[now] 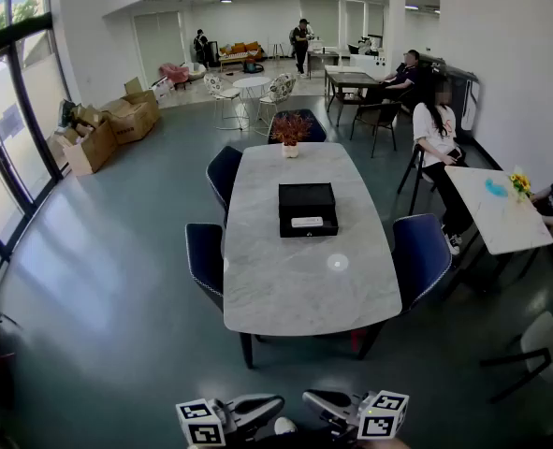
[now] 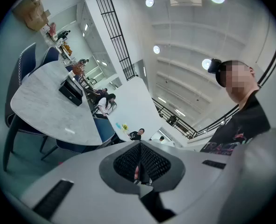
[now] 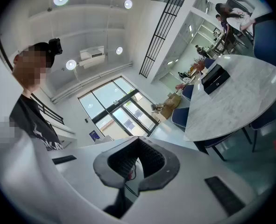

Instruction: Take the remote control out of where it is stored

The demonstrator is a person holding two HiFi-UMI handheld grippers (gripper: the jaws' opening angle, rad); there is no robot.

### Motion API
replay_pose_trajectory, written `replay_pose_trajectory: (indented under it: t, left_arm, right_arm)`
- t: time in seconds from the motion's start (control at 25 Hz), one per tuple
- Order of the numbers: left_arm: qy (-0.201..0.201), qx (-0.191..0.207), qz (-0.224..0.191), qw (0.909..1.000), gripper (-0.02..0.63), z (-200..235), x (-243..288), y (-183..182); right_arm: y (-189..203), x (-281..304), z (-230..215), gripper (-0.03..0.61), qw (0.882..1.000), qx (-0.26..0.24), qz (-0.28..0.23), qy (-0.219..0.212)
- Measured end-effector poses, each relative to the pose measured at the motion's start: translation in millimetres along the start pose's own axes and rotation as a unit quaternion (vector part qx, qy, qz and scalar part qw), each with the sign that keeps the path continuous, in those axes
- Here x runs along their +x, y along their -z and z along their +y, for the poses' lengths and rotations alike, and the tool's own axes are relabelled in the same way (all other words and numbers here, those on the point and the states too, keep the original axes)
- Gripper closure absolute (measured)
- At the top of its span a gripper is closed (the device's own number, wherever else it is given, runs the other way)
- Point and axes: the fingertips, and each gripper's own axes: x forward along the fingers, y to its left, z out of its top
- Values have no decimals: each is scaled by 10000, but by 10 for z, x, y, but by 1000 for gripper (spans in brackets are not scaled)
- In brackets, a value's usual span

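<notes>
Grippers first: the left gripper [image 2: 138, 164] has its ribbed black pads pressed together on nothing, and the right gripper [image 3: 134, 164] is the same, shut and empty. Both hang well short of the table's [image 1: 295, 293] near end.

That table is a long, rounded slab of pale veined marble, and it looks smooth and slick. A blue padded chair [image 1: 204, 256] stands at its left edge and another [image 1: 422, 254] at its right edge.

On the table's middle sits a black box [image 1: 307, 200], square-cornered and matte. The remote control [image 1: 307, 222] lies in the box's near part, a thin, flat, pale bar set crosswise. I can't tell whether that part is a pulled-out drawer or an open tray.

My worries, judged from here:
- If I arrive with the jaws shut, I would only nudge the remote deeper.
- The remote sits low between dark walls, so a pad could catch the rim.
- Its hard plastic may squirt out of a shallow pinch.
- The box looks light. On polished stone it could skate away unless the other gripper steadies it.

At the table's far end stands a small potted plant [image 1: 290, 130], reddish and bushy, well clear of the box.
</notes>
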Motion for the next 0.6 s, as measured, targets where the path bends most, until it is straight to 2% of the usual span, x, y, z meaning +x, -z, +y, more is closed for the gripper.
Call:
replay_pose_trajectory:
  t: [0.6]
  left_arm:
    - [-31, -54, -85, 9999, 607, 23, -51, -8]
  right_arm:
    - [-25, 26, 22, 572, 10000, -42, -48, -68]
